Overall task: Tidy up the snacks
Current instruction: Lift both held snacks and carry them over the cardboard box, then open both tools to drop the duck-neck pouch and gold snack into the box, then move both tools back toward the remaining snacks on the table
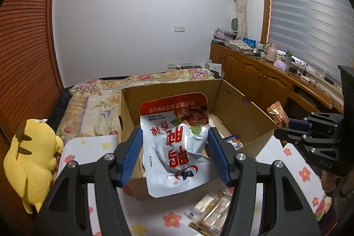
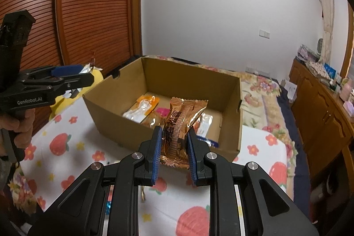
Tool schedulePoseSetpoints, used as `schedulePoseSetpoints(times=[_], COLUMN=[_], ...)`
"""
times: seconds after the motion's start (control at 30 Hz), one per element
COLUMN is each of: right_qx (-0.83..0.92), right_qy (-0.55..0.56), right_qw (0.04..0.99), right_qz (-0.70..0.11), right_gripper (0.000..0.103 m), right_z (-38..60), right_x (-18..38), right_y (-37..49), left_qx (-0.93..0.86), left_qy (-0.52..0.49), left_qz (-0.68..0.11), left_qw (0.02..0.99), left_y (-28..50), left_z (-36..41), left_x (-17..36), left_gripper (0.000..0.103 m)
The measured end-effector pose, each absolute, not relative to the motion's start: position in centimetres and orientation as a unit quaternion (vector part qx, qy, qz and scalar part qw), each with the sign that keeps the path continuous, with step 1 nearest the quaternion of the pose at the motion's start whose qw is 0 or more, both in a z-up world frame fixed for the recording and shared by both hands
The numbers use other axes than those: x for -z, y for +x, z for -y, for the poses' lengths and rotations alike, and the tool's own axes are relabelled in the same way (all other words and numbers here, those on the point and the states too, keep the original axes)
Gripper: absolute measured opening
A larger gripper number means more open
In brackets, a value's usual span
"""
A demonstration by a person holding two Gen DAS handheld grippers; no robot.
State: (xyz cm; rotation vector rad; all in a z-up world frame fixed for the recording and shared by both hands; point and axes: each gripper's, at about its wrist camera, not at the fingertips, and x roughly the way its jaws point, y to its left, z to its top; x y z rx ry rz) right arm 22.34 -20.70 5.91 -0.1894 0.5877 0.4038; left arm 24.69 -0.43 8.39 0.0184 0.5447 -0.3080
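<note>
Left wrist view: the left gripper (image 1: 174,143) has its blue pads clamped on a white and red snack pouch (image 1: 177,143), one pad on each side edge, and the pouch hangs above the near wall of the open cardboard box (image 1: 241,118). The pouch is printed with big red characters and a photo of reddish meat. Inside the box, just right of the pouch, a small blue and white packet (image 1: 234,142) peeks out. In front of the box, on the strawberry-print cloth (image 1: 93,147), lie a few clear-wrapped snack bars (image 1: 212,211). To the right of the box the right gripper (image 1: 285,132) comes in side-on, a copper foil packet (image 1: 277,117) pinched in its tips. Left of the box sits a yellow plush toy (image 1: 31,160); behind the box stretches a floral bedspread (image 1: 97,101).

Right wrist view: the right gripper (image 2: 173,147) is closed tight on the copper foil packet (image 2: 180,127), held upright over the box's near wall (image 2: 115,123). On the box floor lie an orange and silver pouch (image 2: 142,110), a pink packet (image 2: 162,112) beside it and a silvery one (image 2: 204,123) toward the right wall. To the left of the box the left gripper (image 2: 86,73) shows in profile with a foil edge at its tips, a person's hand (image 2: 21,122) wrapped round its handle.
</note>
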Motion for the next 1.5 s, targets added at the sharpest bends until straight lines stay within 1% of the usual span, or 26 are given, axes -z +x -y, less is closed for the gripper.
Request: schedulePoseSetpoints(times=[0.43, 0.73, 1.07, 1.17, 1.23, 1.27, 1.3, 1.37, 1.43, 1.47, 1.5], right_qx=[-0.181, -0.168, -0.165, -0.166, -0.169, -0.170, -0.173, -0.181, -0.184, -0.185, -0.187], right_qy=[-0.087, -0.053, -0.032, -0.029, -0.021, -0.019, -0.015, -0.010, -0.013, -0.014, -0.015], right_qw=[0.931, 0.929, 0.927, 0.925, 0.925, 0.925, 0.924, 0.923, 0.925, 0.926, 0.927], right_qz=[-0.305, -0.326, -0.337, -0.339, -0.340, -0.340, -0.340, -0.338, -0.332, -0.330, -0.326], right_gripper=[0.019, 0.019, 0.020, 0.025, 0.025, 0.028, 0.034, 0.041, 0.043, 0.043, 0.043], right_z=[19.4, 20.7, 21.8, 21.9, 22.0, 22.1, 22.1, 22.1, 22.0, 22.0, 21.9], right_x=[-4.5, -2.9, -1.4, -1.3, -1.2, -1.2, -1.2, -1.3, -1.4, -1.5, -1.6], right_y=[26.3, 28.6, 29.3, 29.5, 29.5, 29.5, 29.5, 29.2, 28.7, 28.5, 28.0], left_qx=[0.141, 0.144, 0.138, 0.137, 0.140, 0.140, 0.140, 0.143, 0.144, 0.145, 0.144], left_qy=[0.006, -0.010, -0.006, -0.011, -0.013, -0.013, -0.012, -0.011, -0.005, -0.002, 0.001], left_qz=[-0.290, -0.306, -0.315, -0.317, -0.317, -0.316, -0.314, -0.310, -0.305, -0.302, -0.299], left_qw=[0.946, 0.941, 0.939, 0.938, 0.938, 0.938, 0.939, 0.940, 0.941, 0.942, 0.943], left_y=[28.4, 29.3, 29.5, 29.5, 29.3, 29.2, 29.0, 28.6, 28.0, 27.7, 27.4], left_z=[1.4, 1.8, 1.4, 1.2, 1.2, 1.2, 1.2, 1.2, 1.2, 1.2, 1.2], left_x=[-7.2, -4.9, -4.0, -3.7, -3.6, -3.6, -3.6, -3.7, -3.9, -4.0, -4.0], left_gripper=[0.060, 0.061, 0.063, 0.070, 0.073, 0.078, 0.079, 0.079, 0.080, 0.081, 0.085])
